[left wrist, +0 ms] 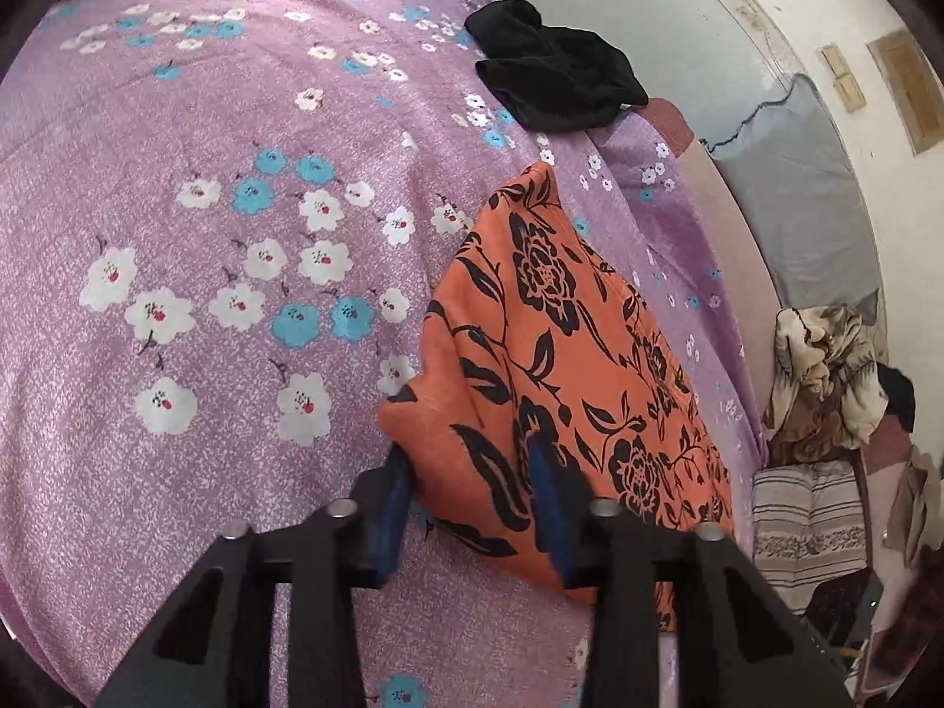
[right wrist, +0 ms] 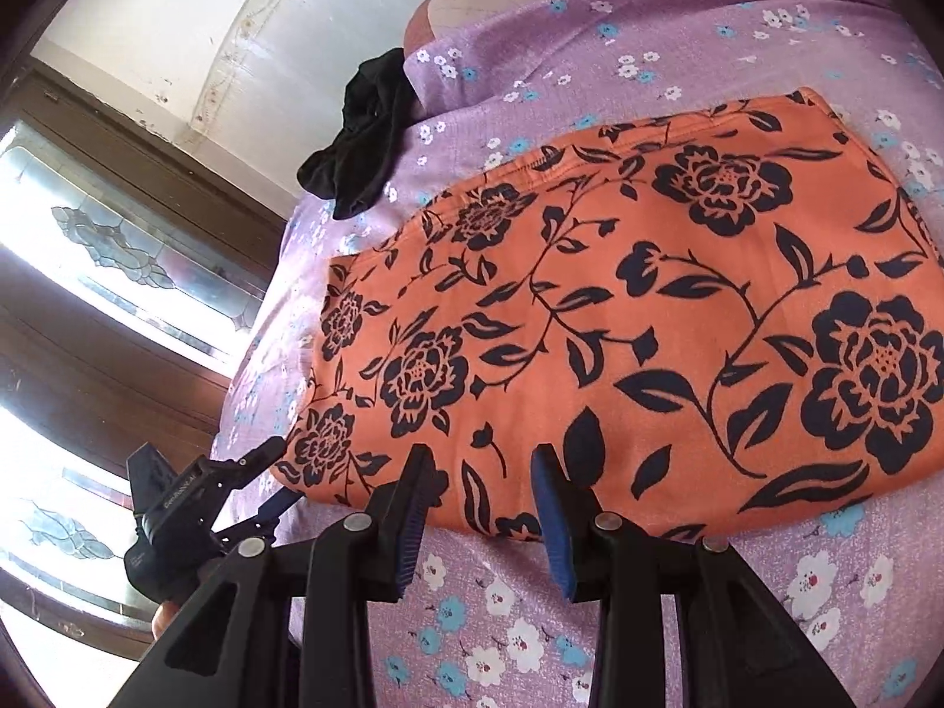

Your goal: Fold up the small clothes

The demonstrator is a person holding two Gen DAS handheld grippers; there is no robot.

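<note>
A: While both grippers sit at the near edge of the bed (right wrist: 767, 23), note where the cloth (right wrist: 619, 318) lies. Orange with black flowers, already folded flat, stretched along the bed's side edge. A black garment (right wrist: 366, 135) is bunched at the far corner, well apart.

B: Left gripper (left wrist: 469, 501)?

A: A corner of the cloth stands between its jaws. Whether the pads press on it I cannot tell; some gap shows on the left side.

B: Right gripper (right wrist: 481, 504)?

A: Jaws part way spread, nothing pinched. The cloth's near hem lies just under the fingertips.

B: Handling?

A: Judged soft, light and limp. It will sag and drape from any single hold, and layers may slide apart. Best taken at two corners of one short end, pinching all layers at the hem, then carried over level.

B: Risk?

A: Catching the bedsheet (left wrist: 236, 236) with it.
</note>
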